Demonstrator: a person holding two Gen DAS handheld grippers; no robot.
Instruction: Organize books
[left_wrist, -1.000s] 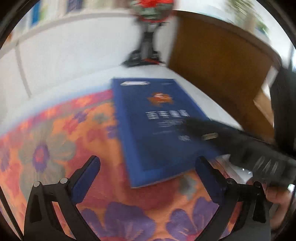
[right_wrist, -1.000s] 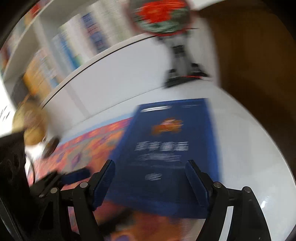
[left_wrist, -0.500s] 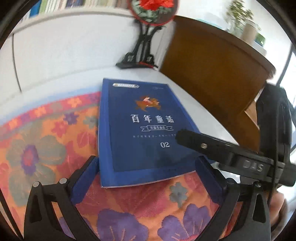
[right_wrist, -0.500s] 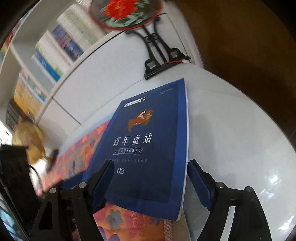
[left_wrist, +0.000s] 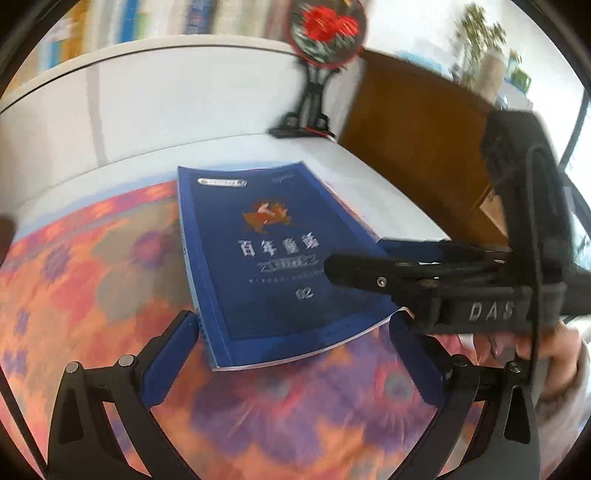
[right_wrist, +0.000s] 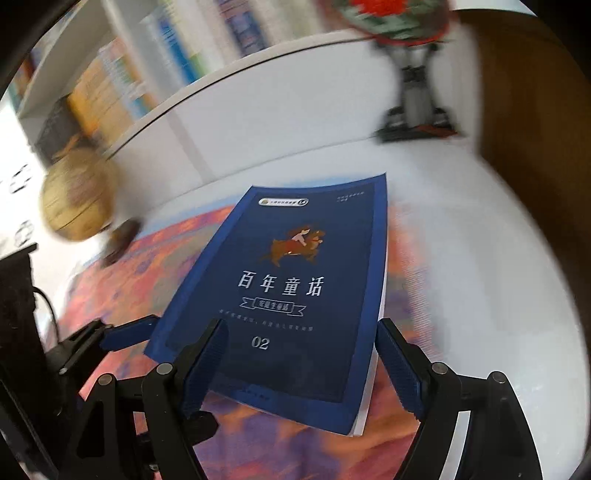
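In your left wrist view, the blue book (left_wrist: 280, 266) lies on the flowered cloth (left_wrist: 92, 280), your left gripper (left_wrist: 295, 362) wide at its near edge. In your right view, your right gripper (right_wrist: 303, 365) straddles the near right corner, wide, nothing held. You're approaching; next, close on an edge.

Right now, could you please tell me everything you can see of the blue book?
The blue book is a thin paperback with a glossy dark-blue cover, a lighter blue border, white Chinese title, an orange rider picture and "02". It is closed, face up, lying partly on the flowery cloth. Its near corner curls up slightly. Whether either set of fingers touches it is unclear.
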